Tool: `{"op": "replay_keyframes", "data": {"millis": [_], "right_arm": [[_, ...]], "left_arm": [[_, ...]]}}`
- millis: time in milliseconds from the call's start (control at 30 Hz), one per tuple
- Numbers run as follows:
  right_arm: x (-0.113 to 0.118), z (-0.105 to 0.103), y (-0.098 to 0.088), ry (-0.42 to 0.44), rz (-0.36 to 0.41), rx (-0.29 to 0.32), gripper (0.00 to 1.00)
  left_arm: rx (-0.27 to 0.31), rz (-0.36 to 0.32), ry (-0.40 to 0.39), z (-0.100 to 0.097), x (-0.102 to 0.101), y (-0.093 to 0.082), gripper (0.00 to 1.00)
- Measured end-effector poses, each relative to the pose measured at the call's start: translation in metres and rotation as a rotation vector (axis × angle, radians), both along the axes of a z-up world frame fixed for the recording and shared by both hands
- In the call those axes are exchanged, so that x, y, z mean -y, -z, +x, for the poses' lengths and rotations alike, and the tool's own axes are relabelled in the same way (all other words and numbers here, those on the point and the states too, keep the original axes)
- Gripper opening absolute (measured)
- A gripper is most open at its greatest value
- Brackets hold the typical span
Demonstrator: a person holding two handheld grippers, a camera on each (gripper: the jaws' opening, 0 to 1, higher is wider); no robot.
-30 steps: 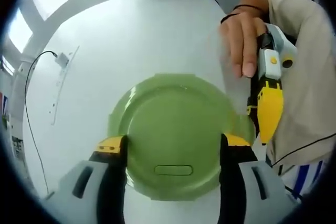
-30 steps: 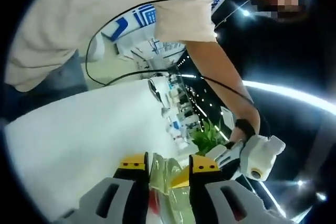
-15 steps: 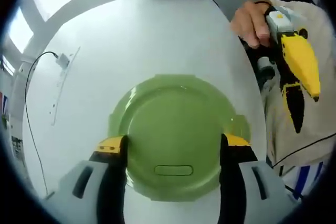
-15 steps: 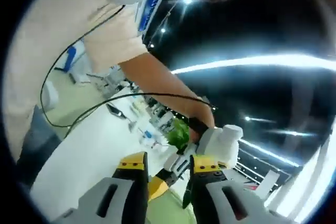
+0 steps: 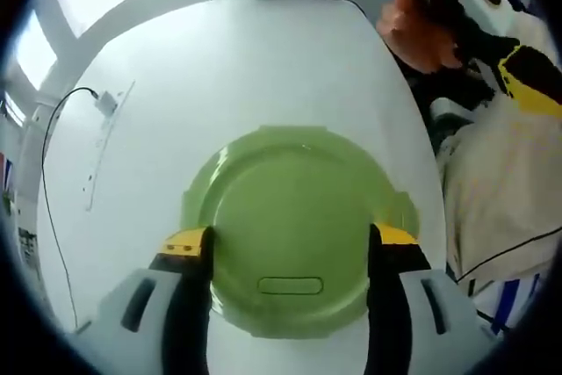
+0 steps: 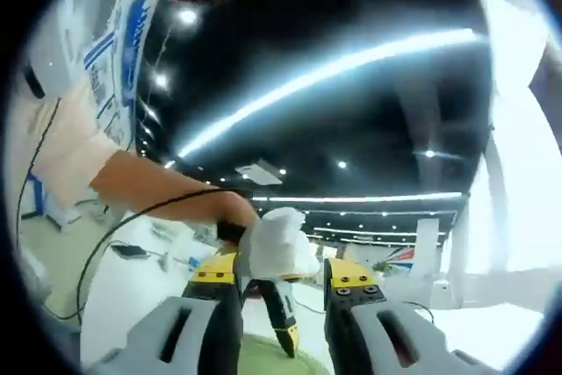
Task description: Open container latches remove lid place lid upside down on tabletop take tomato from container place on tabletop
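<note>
In the left gripper view, our left gripper [image 5: 290,239] is spread wide, its jaws flanking the green lid [image 5: 294,226] on the white tabletop [image 5: 219,68]; whether they touch it we cannot tell. In the right gripper view, our right gripper [image 6: 283,277] is parted and empty, raised toward the ceiling [image 6: 351,111], the lid's green edge just below.

Light in the left gripper view is even and bright; the white table [image 5: 255,68] nearly washes out and the green lid [image 5: 294,226] carries only soft sheen and faint shadow. Fisheye bending curves the edges, where the right gripper [image 5: 492,15] smears. The right gripper view is dark overhead, with ceiling lights [image 6: 334,72] streaked by motion blur and glare at right.
</note>
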State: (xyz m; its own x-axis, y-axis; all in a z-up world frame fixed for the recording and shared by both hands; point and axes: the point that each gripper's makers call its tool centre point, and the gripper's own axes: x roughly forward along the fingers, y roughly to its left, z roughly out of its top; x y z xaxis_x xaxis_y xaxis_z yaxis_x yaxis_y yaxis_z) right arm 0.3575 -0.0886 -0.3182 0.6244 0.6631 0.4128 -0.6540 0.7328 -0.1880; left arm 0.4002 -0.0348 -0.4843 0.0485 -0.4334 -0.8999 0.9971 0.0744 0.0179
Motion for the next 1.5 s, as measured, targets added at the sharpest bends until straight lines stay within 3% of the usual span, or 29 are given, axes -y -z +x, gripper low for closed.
{"op": "replay_keyframes", "data": {"millis": [100,233,367,467,733,1033,1333,1500], "right_arm": [[0.008,0.006,-0.002,0.034,0.066,-0.050,0.30],[0.019,0.016,-0.002,0.029,0.214,-0.183,0.30],[0.036,0.028,0.000,0.008,0.427,-0.346,0.30],[0.043,0.033,0.003,0.004,0.502,-0.393,0.30],[0.053,0.042,0.009,0.020,0.663,-0.486,0.30],[0.062,0.054,0.025,0.046,0.770,-0.587,0.30],[0.075,0.067,0.067,0.065,0.995,-0.827,0.34],[0.077,0.069,0.082,0.085,1.022,-0.851,0.40]], "left_arm": [[0.000,-0.006,0.000,0.000,0.000,0.000,0.63],[0.000,-0.017,-0.002,0.000,0.000,0.000,0.63],[0.001,-0.023,-0.003,0.000,0.000,-0.001,0.63],[0.000,-0.026,-0.003,0.000,0.000,-0.001,0.63],[0.001,-0.026,-0.002,-0.001,0.000,-0.001,0.63],[0.002,-0.039,-0.002,0.000,0.000,-0.001,0.63],[0.002,-0.045,-0.002,0.000,0.001,-0.001,0.63],[0.002,-0.050,-0.002,0.000,0.000,-0.001,0.63]]}}
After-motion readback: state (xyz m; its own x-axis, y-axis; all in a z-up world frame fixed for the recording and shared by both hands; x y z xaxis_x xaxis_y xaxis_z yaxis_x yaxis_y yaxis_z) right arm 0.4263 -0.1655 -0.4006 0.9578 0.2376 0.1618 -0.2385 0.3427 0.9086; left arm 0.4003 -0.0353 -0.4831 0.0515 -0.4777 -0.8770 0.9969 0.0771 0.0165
